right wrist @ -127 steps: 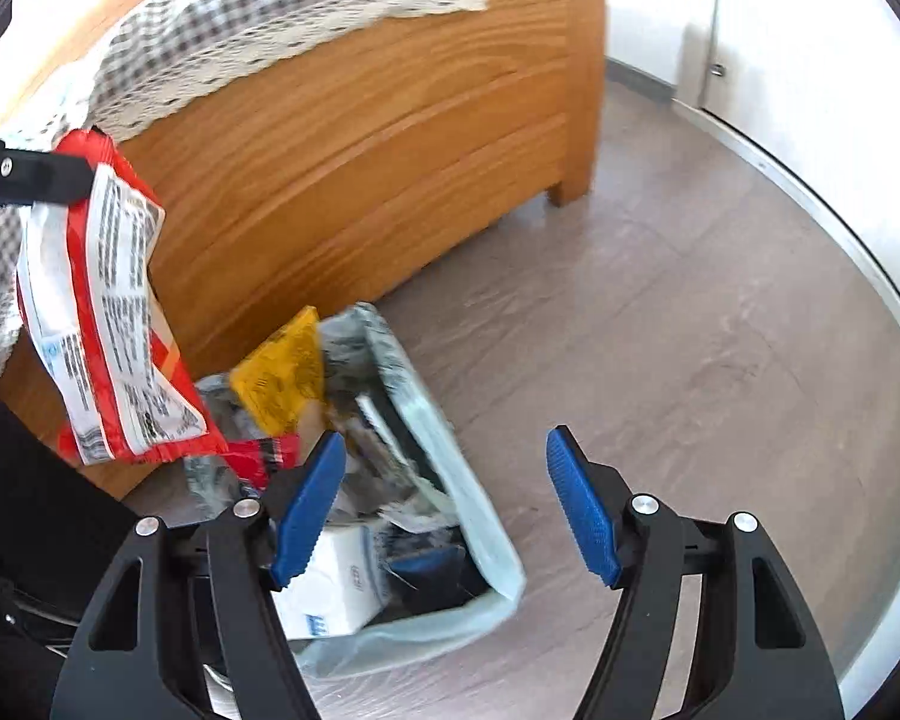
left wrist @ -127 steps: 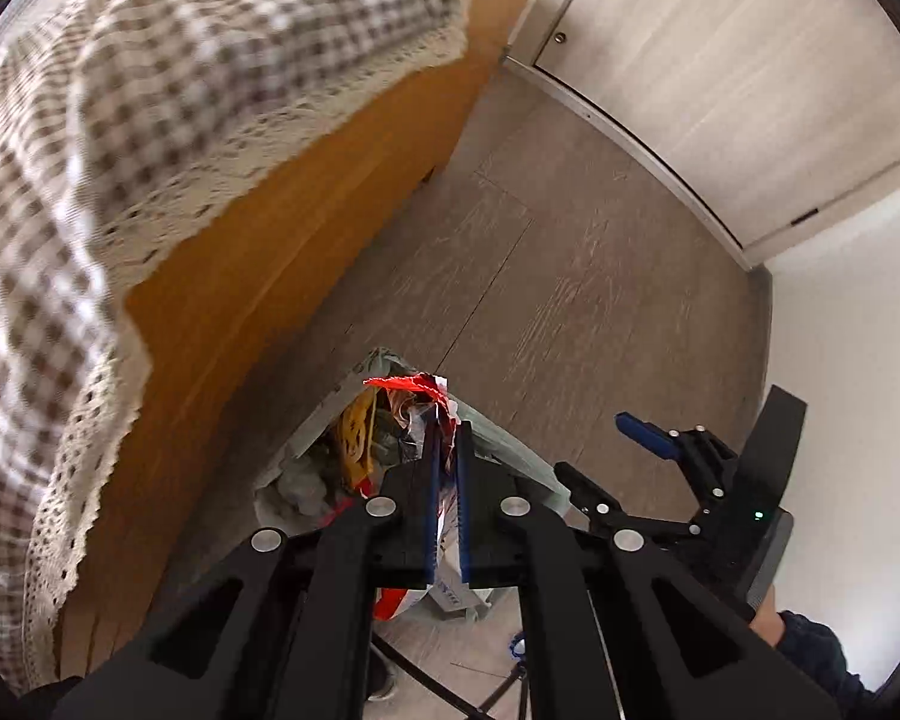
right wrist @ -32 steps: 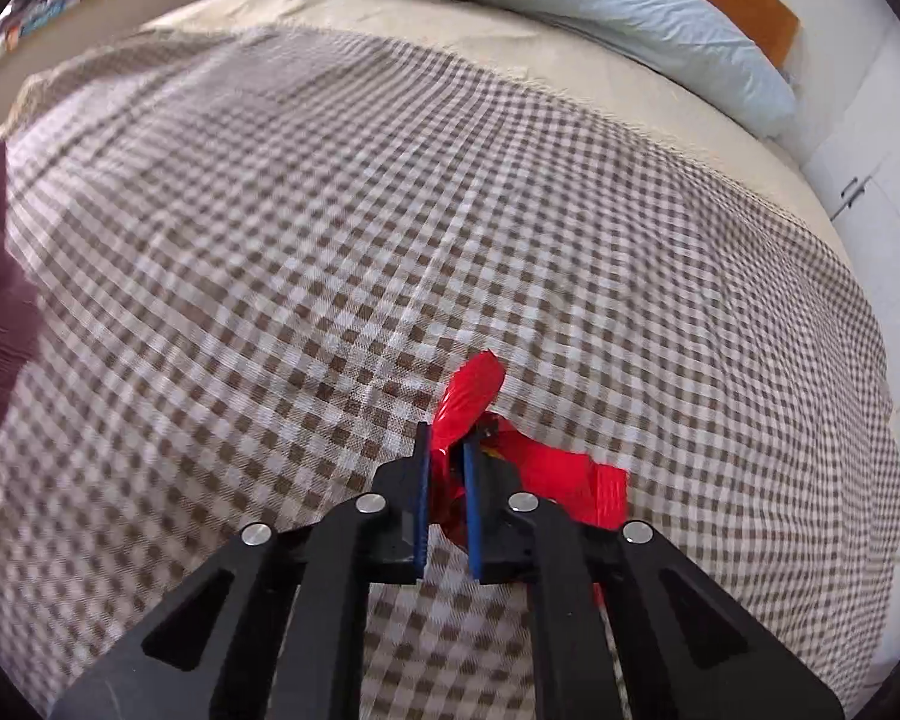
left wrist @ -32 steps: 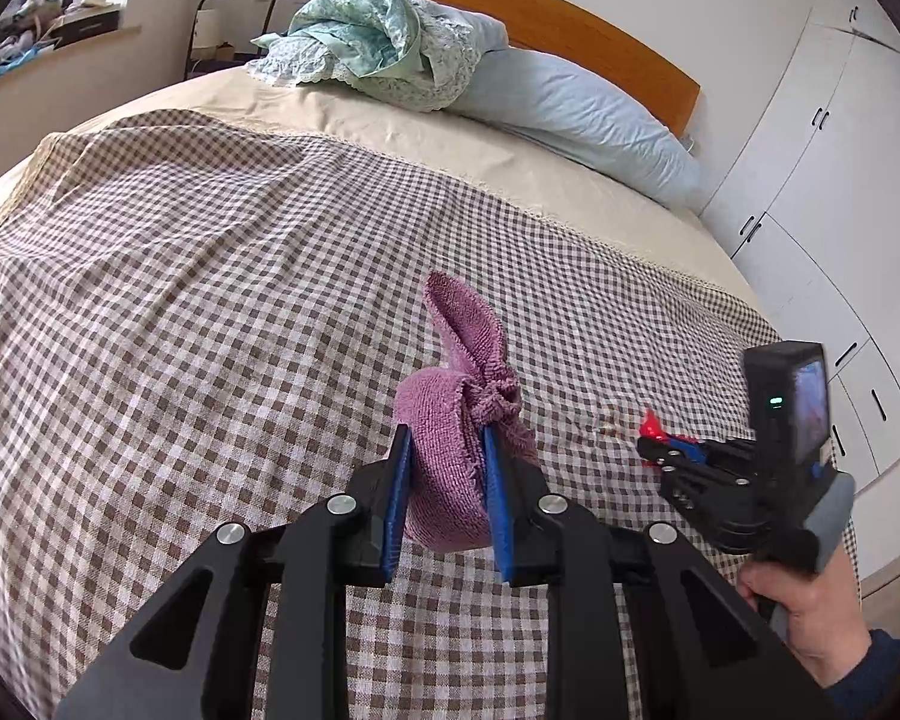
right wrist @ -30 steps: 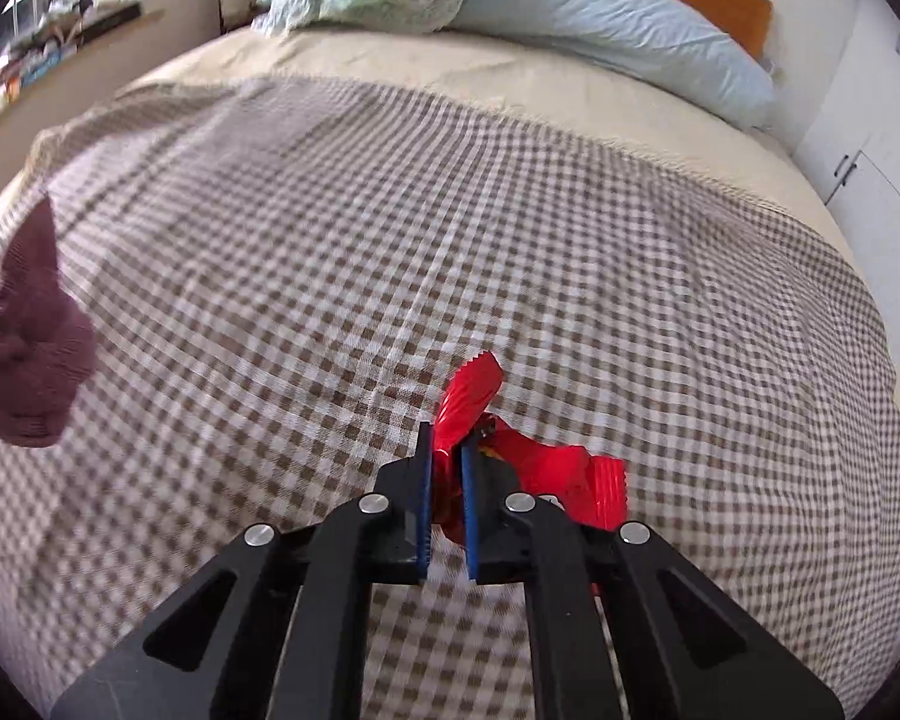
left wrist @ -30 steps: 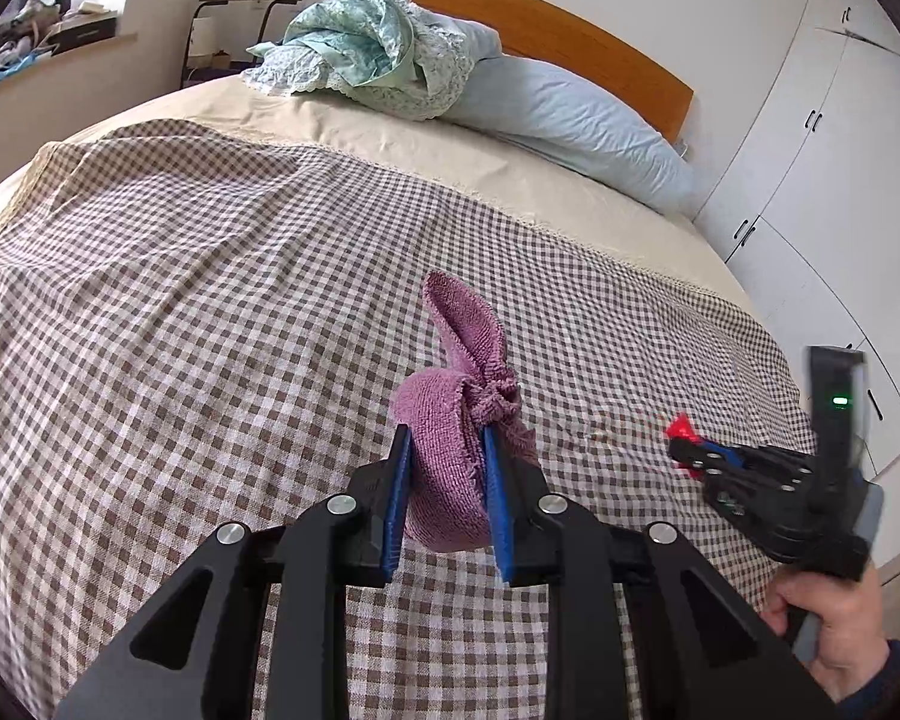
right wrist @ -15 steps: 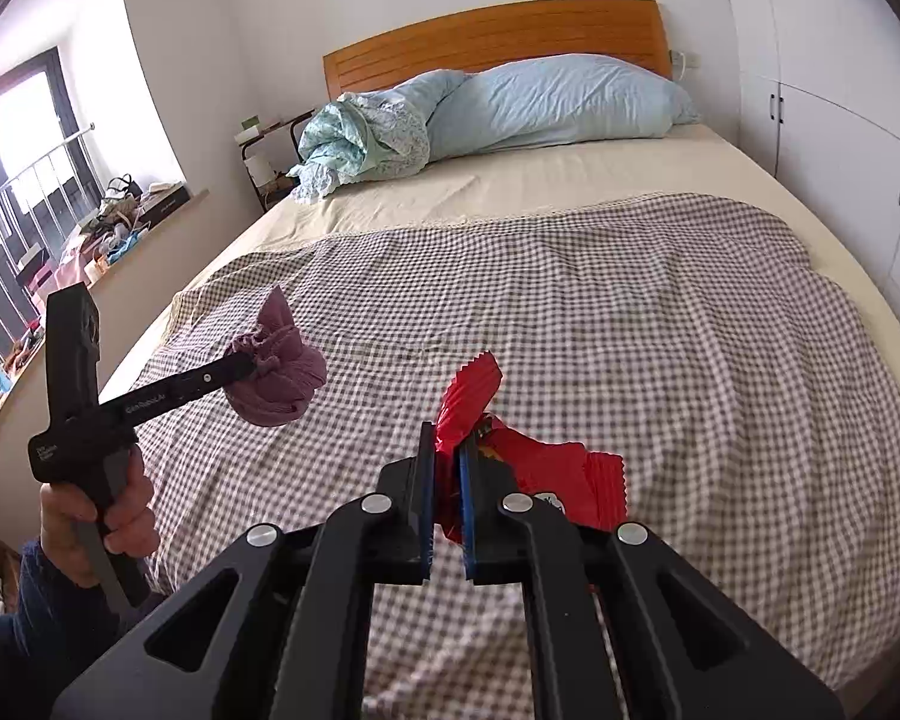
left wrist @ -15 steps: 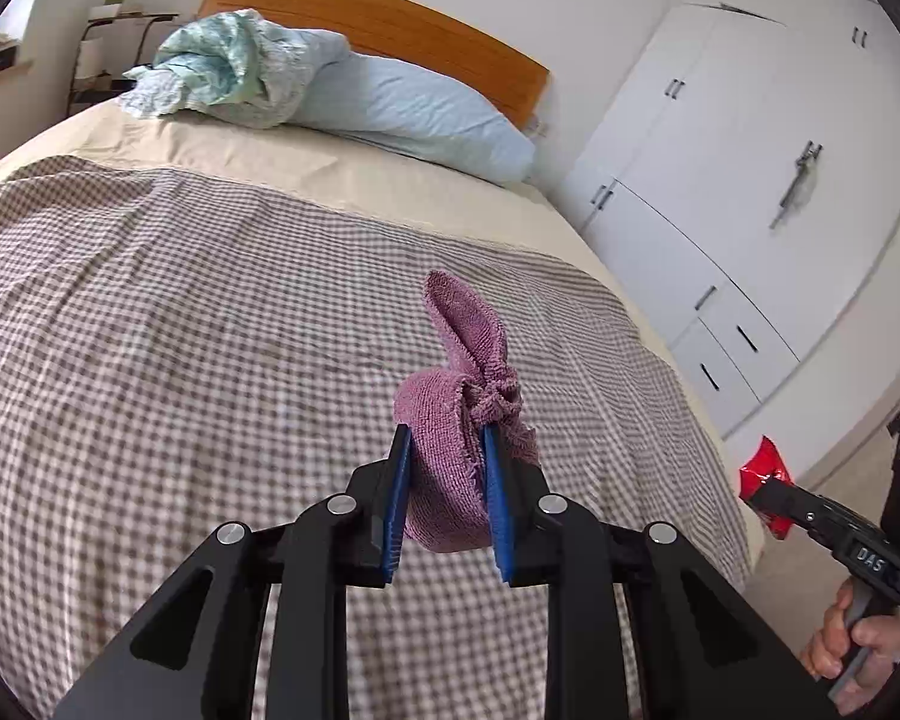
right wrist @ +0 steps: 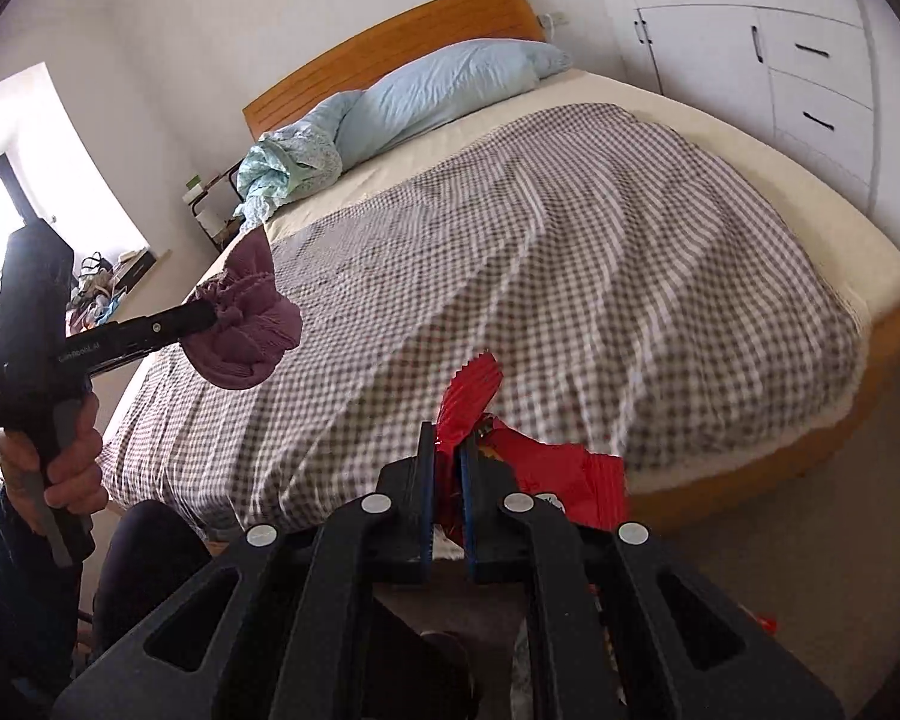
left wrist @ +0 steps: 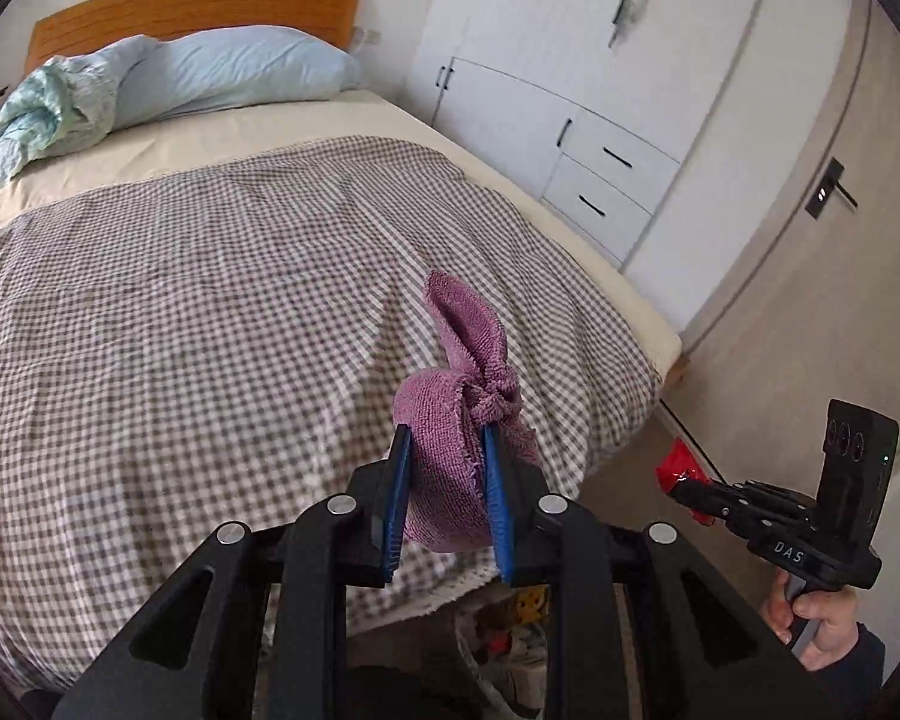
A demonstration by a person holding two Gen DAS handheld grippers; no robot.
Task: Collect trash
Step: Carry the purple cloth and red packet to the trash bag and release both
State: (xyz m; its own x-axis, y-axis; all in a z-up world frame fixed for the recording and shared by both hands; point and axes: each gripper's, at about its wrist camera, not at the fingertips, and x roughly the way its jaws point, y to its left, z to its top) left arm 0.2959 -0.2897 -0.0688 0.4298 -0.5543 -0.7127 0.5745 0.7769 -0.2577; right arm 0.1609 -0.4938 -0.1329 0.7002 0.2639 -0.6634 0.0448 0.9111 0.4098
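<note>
Where a second ago both views looked down on the checked bedspread (left wrist: 210, 330) from above the bed, they now take in the bed's foot, the white wardrobe (left wrist: 570, 90) on the right and a strip of floor, so both hands have swung off the mattress toward the near end of the bed, each with its load unchanged. That reads as the carry leg of the job: the trash bag (left wrist: 510, 630) shows low in the left wrist view, just beyond the near edge of the bedspread. The left gripper (left wrist: 444, 498) slants downward, its blue pads pressed narrowly on a knotted purple cloth bundle (left wrist: 450, 450) held above the spread's near edge. The right gripper (right wrist: 444, 480), also slanted down and almost fully closed, pinches a crumpled red wrapper (right wrist: 540, 468) out past the bed's right side (its hand (left wrist: 822, 618) is low at the far right in the left view), so both drops seem close
</note>
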